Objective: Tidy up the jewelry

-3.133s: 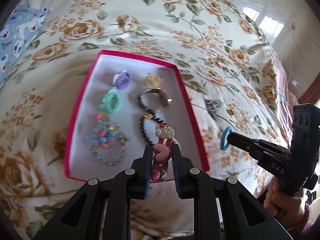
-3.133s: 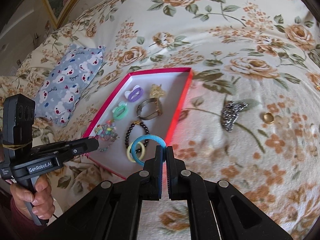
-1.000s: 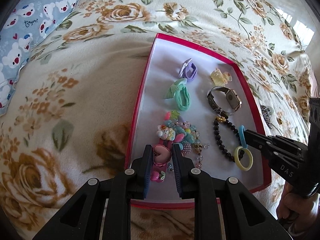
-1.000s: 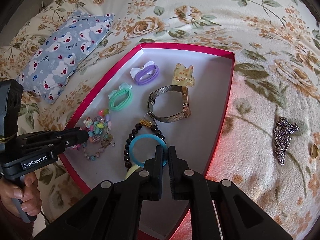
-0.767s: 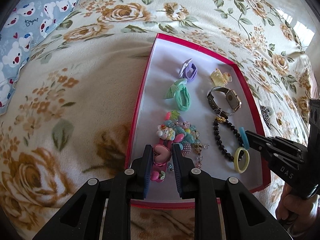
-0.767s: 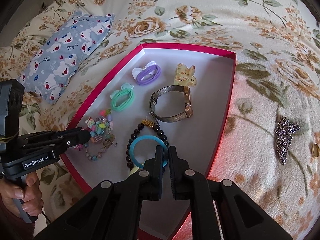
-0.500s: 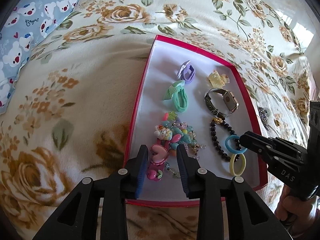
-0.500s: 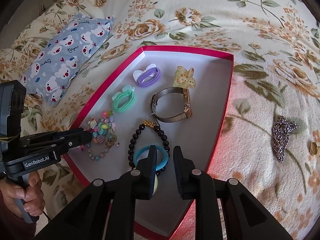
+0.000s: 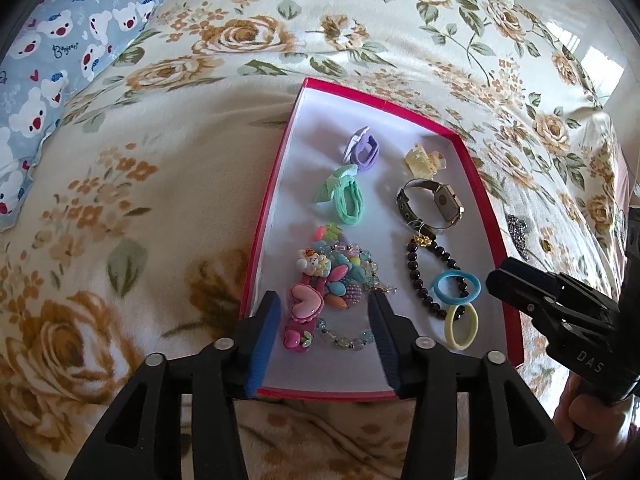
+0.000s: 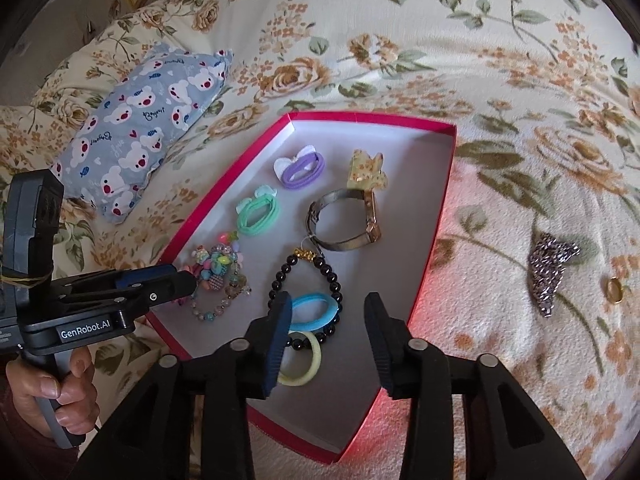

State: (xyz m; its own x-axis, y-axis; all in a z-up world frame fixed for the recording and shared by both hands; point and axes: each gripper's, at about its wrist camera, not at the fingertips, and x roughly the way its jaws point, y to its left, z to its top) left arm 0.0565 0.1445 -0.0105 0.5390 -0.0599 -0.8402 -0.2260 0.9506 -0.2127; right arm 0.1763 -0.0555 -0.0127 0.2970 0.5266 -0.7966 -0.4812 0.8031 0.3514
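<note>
Left claw [image 9: 322, 334]: fingers spread wide, nothing between the pads; it hangs over the near left corner of the box, with the pink heart clip [image 9: 305, 312] lying free between the two fingers.
Right claw [image 10: 326, 340]: fingers spread apart, empty; it hangs over the near end of the box, above the two hair ties.
Red box [image 9: 482, 200]: shallow, white inside, resting on the floral bedspread [image 9: 160, 200].
Blue hair tie [image 10: 314, 312]: flat on the box floor, overlapping the lower part of the black bead bracelet [image 10: 304, 276].
Yellow hair tie [image 10: 302, 364]: just nearer than the blue one, touching it.
Colourful bead bracelet [image 9: 348, 276]: on the left side of the box, the heart clip lying over it.
Farther items in box: green hair tie [image 9: 348, 200], purple hair tie [image 9: 362, 150], wristwatch [image 9: 434, 204], yellow claw clip [image 9: 424, 158].
Outside the box, on the bedspread: silver sparkly piece [image 10: 548, 272] and a small gold ring [image 10: 614, 290] beside it.
Bear-print pillow [image 10: 140, 120]: beyond the box's left side.
</note>
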